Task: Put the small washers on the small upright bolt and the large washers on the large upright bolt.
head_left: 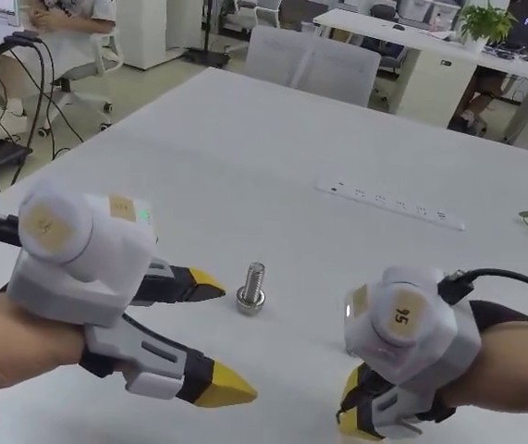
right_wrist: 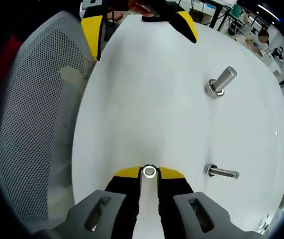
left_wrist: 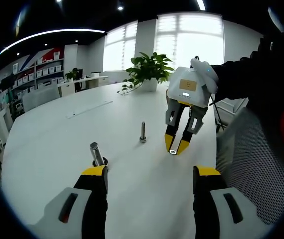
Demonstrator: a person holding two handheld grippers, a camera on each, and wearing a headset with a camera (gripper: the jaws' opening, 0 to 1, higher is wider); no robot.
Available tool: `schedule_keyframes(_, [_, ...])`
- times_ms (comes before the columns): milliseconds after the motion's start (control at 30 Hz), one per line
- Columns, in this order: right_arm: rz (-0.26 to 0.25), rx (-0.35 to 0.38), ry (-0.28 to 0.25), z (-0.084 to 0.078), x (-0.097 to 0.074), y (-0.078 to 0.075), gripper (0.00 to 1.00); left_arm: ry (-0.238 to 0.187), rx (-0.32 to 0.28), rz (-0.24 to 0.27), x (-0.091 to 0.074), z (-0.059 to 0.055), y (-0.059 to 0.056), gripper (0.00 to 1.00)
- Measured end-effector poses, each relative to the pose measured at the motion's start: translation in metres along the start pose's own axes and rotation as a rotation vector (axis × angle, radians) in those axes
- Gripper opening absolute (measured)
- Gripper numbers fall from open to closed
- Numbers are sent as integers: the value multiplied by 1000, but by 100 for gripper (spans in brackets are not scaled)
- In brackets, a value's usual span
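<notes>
The large upright bolt [head_left: 251,287] [left_wrist: 96,153] [right_wrist: 220,82] stands mid-table with a ring at its base, just off my left gripper's far fingertip. The small upright bolt [left_wrist: 142,133] [right_wrist: 222,173] stands further right, close to my right gripper. My left gripper [head_left: 222,335] [left_wrist: 150,174] is open with nothing between its yellow tips. The right gripper [head_left: 351,416] [left_wrist: 176,145] [right_wrist: 149,173] points down at the table and is shut on a small washer [right_wrist: 149,172] [left_wrist: 174,151], pinched at the very tips a little above the surface.
A white power strip [head_left: 388,202] lies on the far side of the white table [head_left: 245,166]. A grey mesh chair [right_wrist: 32,124] [left_wrist: 251,164] stands at the near table edge. A potted plant [left_wrist: 149,69] sits at the table's end.
</notes>
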State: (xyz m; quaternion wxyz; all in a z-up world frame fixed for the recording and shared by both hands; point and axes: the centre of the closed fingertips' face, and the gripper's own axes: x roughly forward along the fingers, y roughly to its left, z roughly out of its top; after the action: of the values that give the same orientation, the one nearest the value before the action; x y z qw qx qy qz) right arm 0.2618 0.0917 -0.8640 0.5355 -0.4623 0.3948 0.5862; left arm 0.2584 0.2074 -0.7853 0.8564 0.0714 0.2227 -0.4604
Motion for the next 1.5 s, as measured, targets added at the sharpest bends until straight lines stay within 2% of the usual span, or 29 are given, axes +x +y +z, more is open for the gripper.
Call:
schedule_keyframes(300, [-22, 48, 3, -18, -12, -10, 13, 4, -2, -1, 0, -1, 0, 69])
schedule_keyframes(600, [-60, 87, 15, -38, -30, -27, 13, 6, -4, -1, 1, -2, -1, 69])
schedule_keyframes(933, [-98, 106, 18, -47, -44, -44, 13, 10, -6, -3, 3, -3, -2, 69])
schedule_keyframes(1100, [-108, 102, 19, -46, -49, -51, 13, 11, -8, -3, 3, -3, -2, 69])
schedule_keyframes(1500, [-138, 63, 16, -31, -64, -73, 13, 9, -10, 1, 2, -3, -2, 69])
